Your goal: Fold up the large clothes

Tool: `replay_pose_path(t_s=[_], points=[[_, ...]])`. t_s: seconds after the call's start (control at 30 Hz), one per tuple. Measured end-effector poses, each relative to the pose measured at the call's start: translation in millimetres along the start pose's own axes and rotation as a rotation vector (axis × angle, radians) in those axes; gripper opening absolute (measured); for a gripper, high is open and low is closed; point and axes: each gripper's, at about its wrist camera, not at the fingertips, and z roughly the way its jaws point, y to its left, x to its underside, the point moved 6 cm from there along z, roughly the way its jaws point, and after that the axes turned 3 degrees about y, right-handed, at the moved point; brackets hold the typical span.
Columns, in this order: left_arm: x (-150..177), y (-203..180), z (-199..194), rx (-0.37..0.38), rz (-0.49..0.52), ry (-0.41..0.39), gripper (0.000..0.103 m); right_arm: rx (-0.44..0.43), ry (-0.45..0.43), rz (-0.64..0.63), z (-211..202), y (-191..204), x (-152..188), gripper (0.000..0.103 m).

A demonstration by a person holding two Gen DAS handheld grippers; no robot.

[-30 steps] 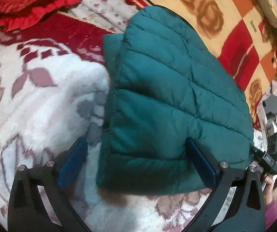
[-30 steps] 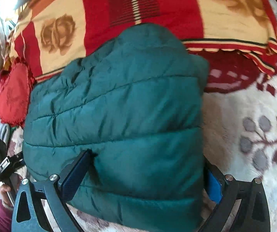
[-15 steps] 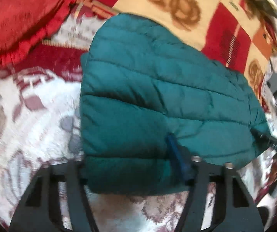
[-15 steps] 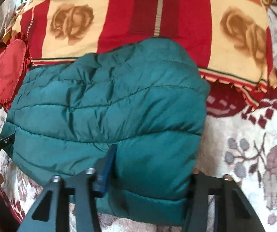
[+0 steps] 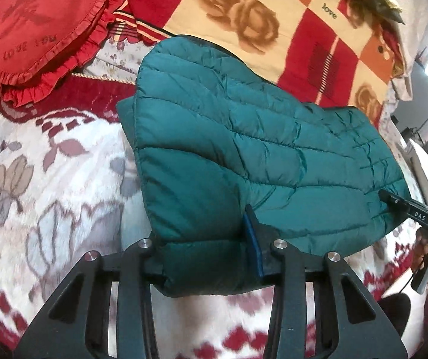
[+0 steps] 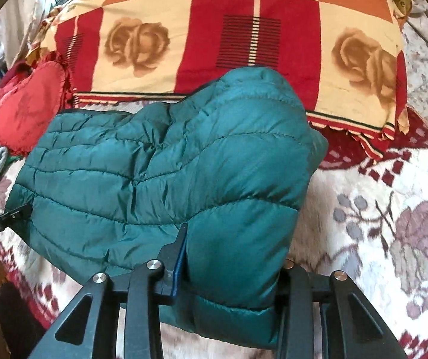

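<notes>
- Left gripper [image 5: 205, 254]: fingers drawn in narrow and clamped on the near left corner of the teal quilted jacket [image 5: 243, 155]. The blue-padded finger [image 5: 252, 242] presses into the fabric; the opposite finger is partly buried under the bulge.
- Right gripper [image 6: 231, 269]: fingers likewise narrow, pinching the near right corner of the jacket [image 6: 169, 179]. One blue-padded finger [image 6: 181, 251] shows at the left of the pinched fold; the other is hidden behind the fabric.
- Each gripper appears at the edge of the other camera's view: the right one [image 5: 405, 209] at the jacket's right corner, the left one [image 6: 1, 224] at its left corner.
- The jacket lies folded into a thick, puffy bundle, spanning between the two grippers on the floral fleece blanket [image 5: 49, 179].
- Far edge of the jacket overlaps the checked rose-print blanket [image 6: 142, 42], which bears the word "love".
- Far left: a red heart-shaped frilled cushion [image 5: 34, 27], just beside the jacket but apart from it.
</notes>
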Motion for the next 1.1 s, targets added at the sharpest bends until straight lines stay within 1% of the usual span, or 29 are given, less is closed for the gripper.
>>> replay_pose_path(t_s=[0.27, 0.33, 0.37, 0.4, 0.47, 0.53, 0.6, 0.7, 0.8, 0.83, 0.9, 1.0, 1.07, 1.1], points=[[59, -9, -38, 0.032, 0.044, 0.041, 0.038, -0.020, 0.043, -0.014, -32, 2, 50, 0.036], [71, -7, -34, 0.026, 0.040, 0.049, 0.039, -0.002, 0.048, 0.005, -28, -1, 59, 0.043], [76, -4, -29, 0.014, 0.031, 0.048, 0.044, 0.015, 0.054, 0.017, -23, -4, 62, 0.058], [80, -1, -25, 0.006, 0.019, 0.046, 0.048, 0.060, 0.053, 0.019, -15, -8, 65, 0.071], [85, 6, -17, -0.014, -0.010, 0.038, 0.068, 0.104, 0.044, 0.009, -7, -12, 70, 0.079], [88, 11, -17, -0.033, -0.038, 0.025, 0.077, 0.122, 0.038, 0.007, -9, -12, 71, 0.080], [90, 13, -22, -0.040, -0.048, 0.018, 0.077, 0.148, 0.027, 0.000, -19, -14, 72, 0.081], [94, 14, -39, -0.089, -0.060, -0.005, 0.077, 0.190, -0.012, 0.042, -47, -18, 77, 0.081], [98, 12, -56, -0.158, -0.055, -0.043, 0.077, 0.175, -0.042, 0.084, -69, -15, 82, 0.082], [99, 7, -62, -0.179, -0.045, -0.065, 0.077, 0.165, -0.055, 0.089, -76, -10, 84, 0.082], [101, 0, -68, -0.195, -0.029, -0.092, 0.077, 0.150, -0.096, 0.085, -90, 3, 89, 0.082], [104, -17, -78, -0.215, -0.009, -0.142, 0.077, 0.136, -0.130, 0.074, -99, 26, 91, 0.084], [103, -27, -81, -0.225, 0.003, -0.166, 0.077, 0.120, -0.170, 0.054, -106, 47, 92, 0.085], [104, -33, -83, -0.238, 0.012, -0.179, 0.077, 0.115, -0.183, 0.042, -108, 56, 93, 0.087]])
